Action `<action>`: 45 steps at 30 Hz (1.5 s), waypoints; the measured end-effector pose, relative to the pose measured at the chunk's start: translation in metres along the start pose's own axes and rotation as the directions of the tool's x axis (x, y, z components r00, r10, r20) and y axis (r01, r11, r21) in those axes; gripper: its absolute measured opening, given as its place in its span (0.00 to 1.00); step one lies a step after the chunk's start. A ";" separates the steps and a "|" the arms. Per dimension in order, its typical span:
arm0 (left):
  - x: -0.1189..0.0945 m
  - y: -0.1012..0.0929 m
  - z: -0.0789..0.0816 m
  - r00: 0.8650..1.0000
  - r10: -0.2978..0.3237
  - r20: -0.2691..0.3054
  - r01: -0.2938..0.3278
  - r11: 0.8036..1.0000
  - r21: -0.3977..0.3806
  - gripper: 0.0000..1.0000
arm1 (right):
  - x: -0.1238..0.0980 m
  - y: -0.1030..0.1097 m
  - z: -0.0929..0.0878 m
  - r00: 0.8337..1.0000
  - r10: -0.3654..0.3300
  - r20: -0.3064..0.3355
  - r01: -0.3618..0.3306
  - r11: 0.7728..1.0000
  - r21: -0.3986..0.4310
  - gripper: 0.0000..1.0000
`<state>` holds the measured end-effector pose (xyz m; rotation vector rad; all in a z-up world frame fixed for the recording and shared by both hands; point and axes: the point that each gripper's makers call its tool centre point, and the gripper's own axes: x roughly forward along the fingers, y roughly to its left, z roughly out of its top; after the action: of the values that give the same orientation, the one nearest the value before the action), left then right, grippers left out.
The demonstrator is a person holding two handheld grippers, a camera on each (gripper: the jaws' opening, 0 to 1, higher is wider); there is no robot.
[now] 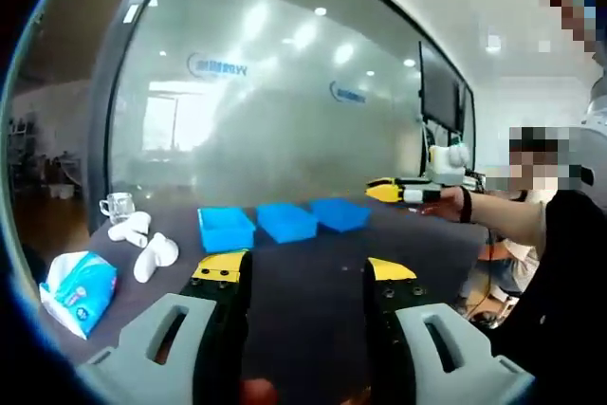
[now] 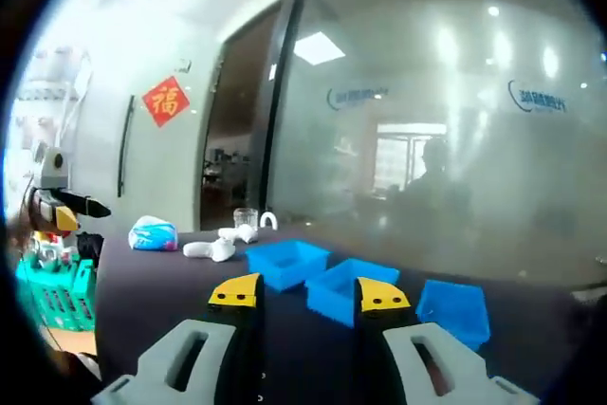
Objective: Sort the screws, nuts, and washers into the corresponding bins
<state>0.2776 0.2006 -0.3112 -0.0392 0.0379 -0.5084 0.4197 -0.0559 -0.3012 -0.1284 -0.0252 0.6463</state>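
Left gripper view: the left gripper [image 1: 305,277] rises from the bottom edge with its yellow-tipped jaws spread wide apart and nothing between them. Beyond them, on the dark table [image 1: 322,263], three blue bins [image 1: 282,223] stand in a row, side by side. To their left lie white plastic pieces [image 1: 144,242], a clear glass cup [image 1: 119,204] behind them, and a blue-and-white tissue pack [image 1: 80,289] near the table edge. At the right, a person's hand [image 1: 453,202] holds the right gripper [image 1: 382,191] out over the far end of the table; whether its jaws are parted cannot be told here. A dark screen [image 1: 438,87] hangs on the wall above.

Right gripper view: the right gripper [image 2: 311,296] also stands open and empty, the bins just past its tips. No screws, nuts or washers can be made out. A frosted glass wall [image 2: 455,139] carries blue logos, too blurred to read. A red diamond sign [image 2: 165,101] bears a gold Chinese character. A green crate [image 2: 59,296] sits at far left.
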 end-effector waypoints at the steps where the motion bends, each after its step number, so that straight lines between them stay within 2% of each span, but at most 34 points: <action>1: 0.001 0.000 0.000 1.000 -0.002 0.000 0.002 1.000 -0.001 0.46 | -0.007 0.000 0.001 1.000 -0.005 0.007 0.005 1.000 0.000 0.33; 5: 0.005 -0.001 -0.001 1.000 -0.009 -0.005 0.009 1.000 0.000 0.46 | -0.036 -0.001 0.001 0.999 -0.025 0.024 0.025 1.000 0.005 0.33; 11: 0.010 -0.003 -0.001 1.000 -0.019 -0.009 0.019 1.000 0.001 0.46 | -0.074 -0.003 -0.009 0.998 -0.057 0.025 0.056 0.998 0.023 0.33; 18: 0.014 -0.009 -0.001 0.999 -0.039 -0.012 0.039 0.999 0.007 0.46 | -0.104 -0.002 -0.024 0.998 -0.063 0.001 0.062 0.998 0.031 0.33; 24: 0.016 -0.011 -0.003 0.999 -0.042 -0.015 0.042 0.999 0.006 0.46 | -0.125 0.002 -0.028 0.998 -0.069 -0.007 0.069 0.997 0.035 0.33; 36: 0.016 -0.014 -0.005 0.998 -0.053 -0.021 0.053 0.999 0.008 0.46 | -0.127 0.005 -0.031 0.998 -0.054 -0.028 0.054 0.998 0.025 0.34; 40: 0.015 -0.014 -0.007 0.998 -0.057 -0.031 0.057 0.998 0.014 0.47 | -0.125 0.011 -0.033 0.999 -0.006 -0.038 0.007 1.000 0.028 0.35; 45: 0.015 -0.017 -0.012 0.996 -0.071 -0.049 0.072 0.997 0.020 0.48 | -0.120 0.019 -0.044 0.994 0.058 -0.093 -0.054 0.998 0.040 0.35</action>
<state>0.2820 0.1781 -0.3226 -0.0069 0.0789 -0.5809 0.3153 -0.1183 -0.3452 -0.1239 0.0810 0.6960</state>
